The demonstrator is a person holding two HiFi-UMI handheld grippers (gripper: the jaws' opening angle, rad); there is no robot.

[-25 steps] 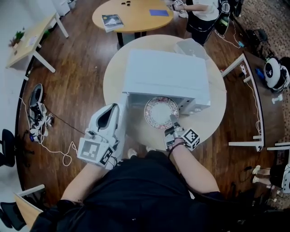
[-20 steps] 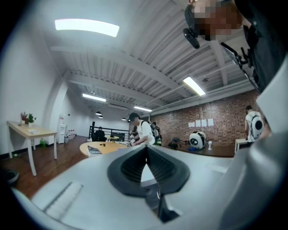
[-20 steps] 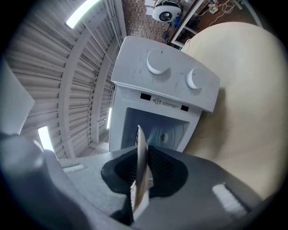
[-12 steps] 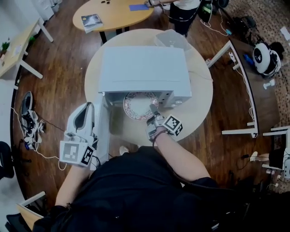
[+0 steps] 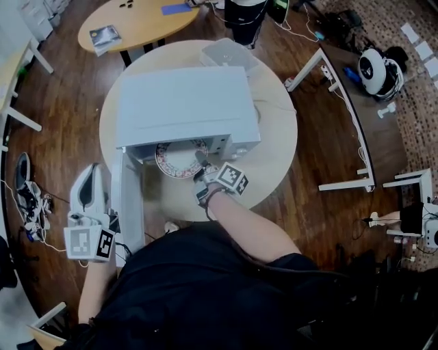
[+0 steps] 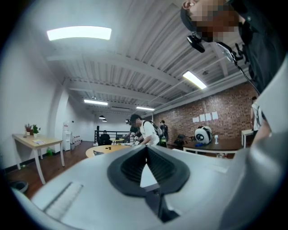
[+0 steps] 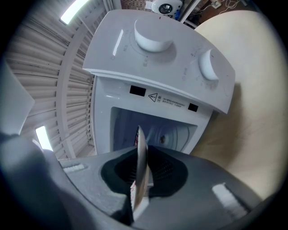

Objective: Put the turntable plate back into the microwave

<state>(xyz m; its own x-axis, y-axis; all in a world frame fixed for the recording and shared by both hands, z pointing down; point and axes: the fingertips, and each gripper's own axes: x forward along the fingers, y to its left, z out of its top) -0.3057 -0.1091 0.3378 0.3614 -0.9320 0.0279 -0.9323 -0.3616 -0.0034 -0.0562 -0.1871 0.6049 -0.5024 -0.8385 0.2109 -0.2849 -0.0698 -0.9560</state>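
The white microwave [image 5: 185, 102] stands on a round beige table [image 5: 274, 147], its door [image 5: 127, 198] swung open to the left. The patterned turntable plate [image 5: 176, 160] lies flat, half inside the opening. My right gripper [image 5: 202, 163] is shut on the plate's near rim. In the right gripper view the plate [image 7: 141, 157] shows edge-on between the pads of my right gripper [image 7: 141, 155], with the cavity [image 7: 157, 132] straight ahead. My left gripper [image 5: 90, 172] hangs left of the door and holds nothing. In the left gripper view my left gripper [image 6: 145, 150] has its pads meeting at the tips.
A clear plastic container [image 5: 229, 53] sits behind the microwave. Two control knobs [image 7: 153, 38] are on the panel beside the cavity. A second round table [image 5: 133, 20], a white desk frame [image 5: 342, 102] and shoes on the floor [image 5: 24, 181] surround the work table. A person stands at the far table.
My right gripper has carried the plate toward the microwave, so more of the plate lies under the cavity roof. The left gripper has stayed beside the open door.
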